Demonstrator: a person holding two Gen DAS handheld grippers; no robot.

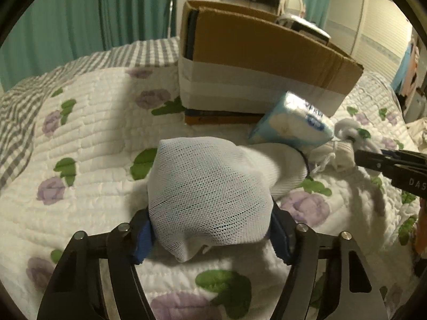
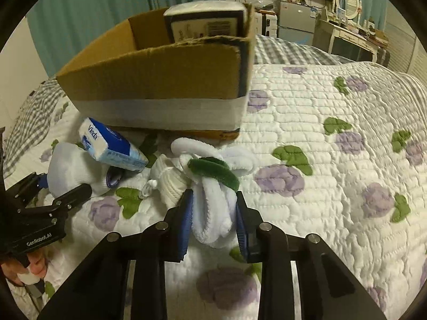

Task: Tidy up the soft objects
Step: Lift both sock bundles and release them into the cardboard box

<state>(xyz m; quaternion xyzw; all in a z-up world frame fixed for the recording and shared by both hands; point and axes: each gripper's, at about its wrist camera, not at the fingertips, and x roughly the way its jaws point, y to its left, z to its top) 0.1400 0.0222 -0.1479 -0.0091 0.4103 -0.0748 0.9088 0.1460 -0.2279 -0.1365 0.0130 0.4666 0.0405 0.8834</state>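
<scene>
My left gripper point(image 1: 210, 229) is shut on a white mesh sock point(image 1: 210, 186) lying on the bed; it also shows in the right wrist view point(image 2: 72, 165). My right gripper point(image 2: 213, 218) is shut on a white fluffy item with a green band point(image 2: 213, 186). A blue Vinda tissue pack point(image 1: 291, 122) leans on the sock in front of the open cardboard box point(image 1: 253, 61), and shows in the right wrist view point(image 2: 112, 146). A small white knit piece point(image 2: 168, 184) lies between the two grippers. The box point(image 2: 160, 80) holds a dark-edged carton point(image 2: 205, 21).
The floral quilt point(image 1: 88, 133) covers the bed, with a grey checked cover point(image 2: 288, 50) behind. Teal curtains hang at the back. A dresser with a mirror point(image 2: 349, 21) stands at the far right. The left gripper body point(image 2: 40, 213) is at the left edge.
</scene>
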